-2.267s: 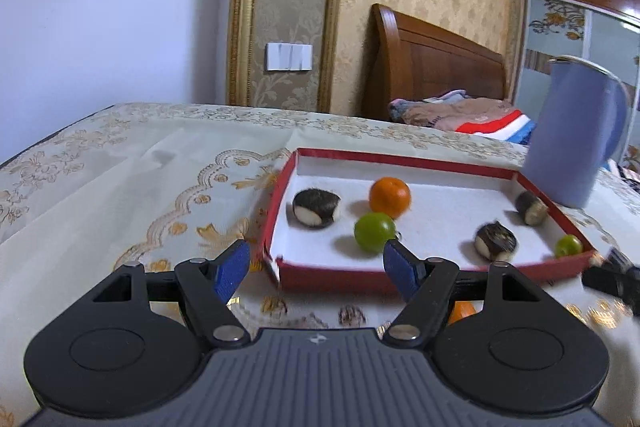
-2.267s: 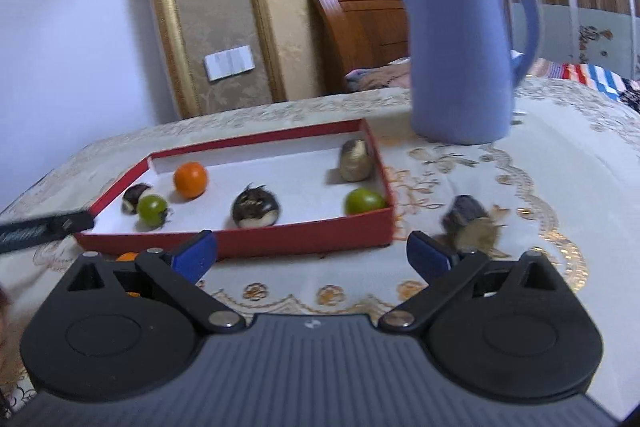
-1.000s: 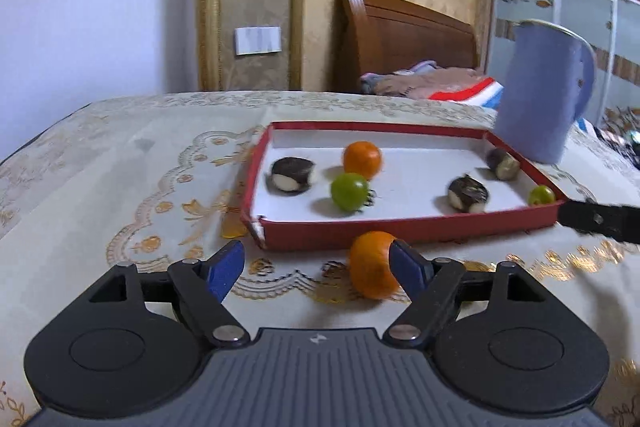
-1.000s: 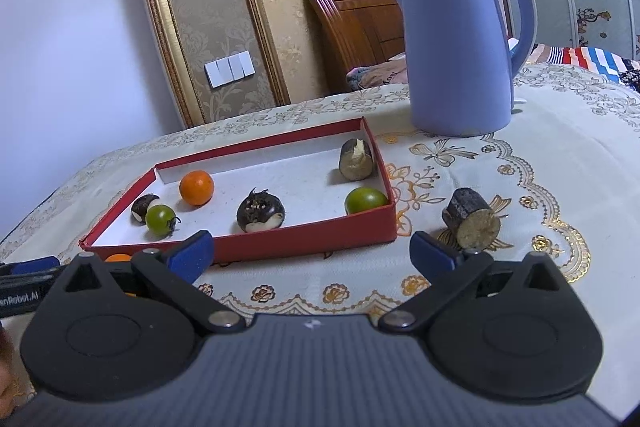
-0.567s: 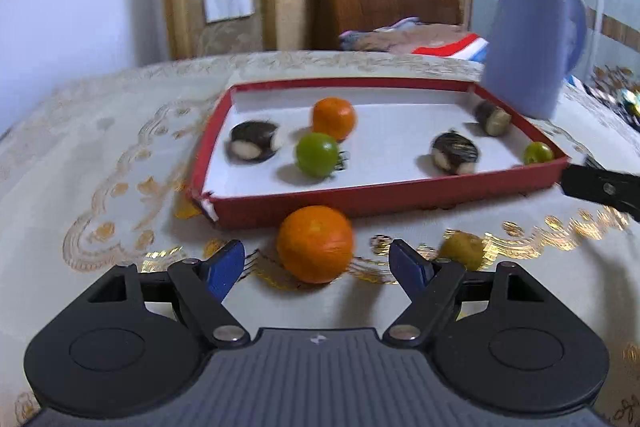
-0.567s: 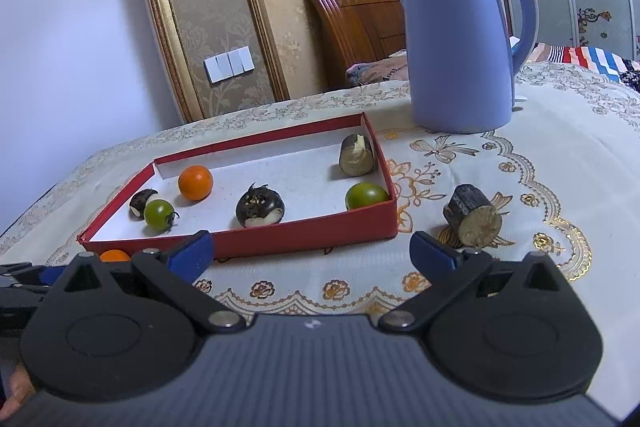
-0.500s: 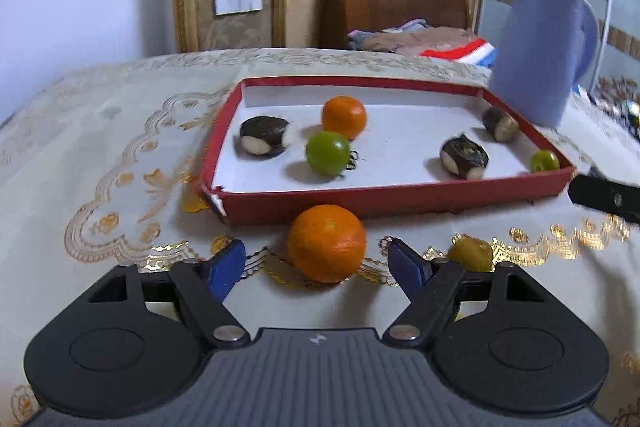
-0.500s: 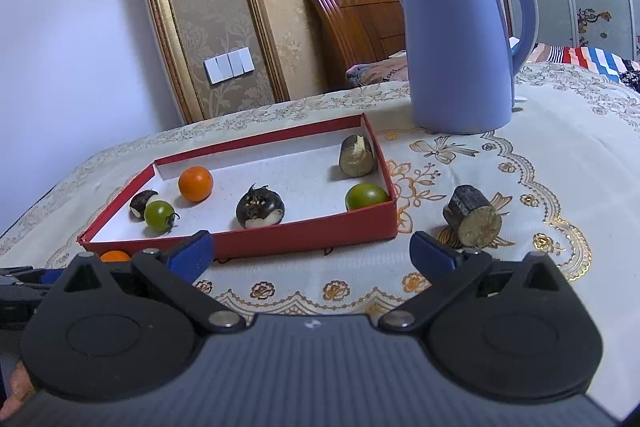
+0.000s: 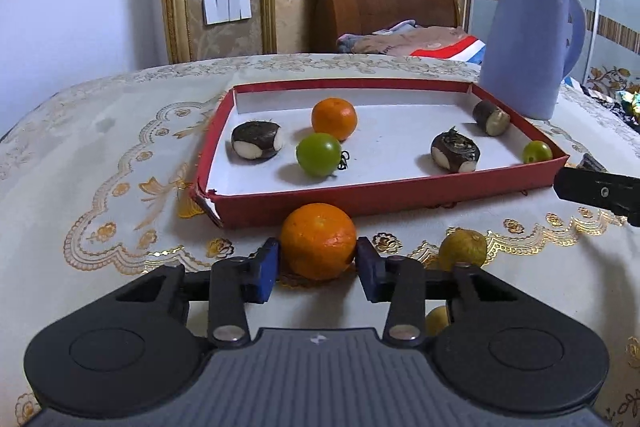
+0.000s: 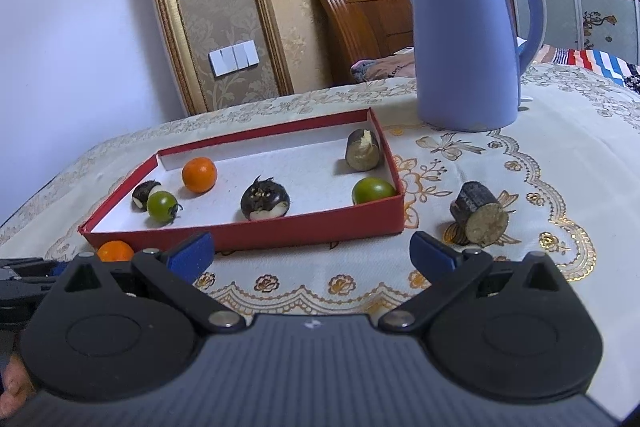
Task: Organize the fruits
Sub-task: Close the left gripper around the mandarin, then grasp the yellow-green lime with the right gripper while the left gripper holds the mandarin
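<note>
Orange, dimpled peel fills the gap of my left gripper (image 9: 316, 269): a round mandarin (image 9: 318, 241) sits on the cloth right between the blue pads, jaws closing on it, and both pads look right up against the peel. Just past those fingertips is the shallow red cardboard tray (image 9: 400, 197) with its white floor, holding a smaller orange (image 9: 334, 118), a glossy green tomato (image 9: 319, 154), two dark-skinned water chestnuts with pale cut patches, a stubby dark stalk piece and a small green fruit in the far right corner. Off the right pad lies a dull yellowish fruit (image 9: 463, 253).

My right gripper (image 10: 312, 251) is spread wide with nothing between its jaws. A rough cut cylinder (image 10: 480, 213) lies just beyond its right pad, and the tray sits ahead of the left one.

It all sits on a cream tablecloth (image 9: 100, 167) with gold embroidered scallops. A smooth lavender kettle (image 10: 468, 39) stands behind the tray, then damask wallpaper and a wooden headboard.
</note>
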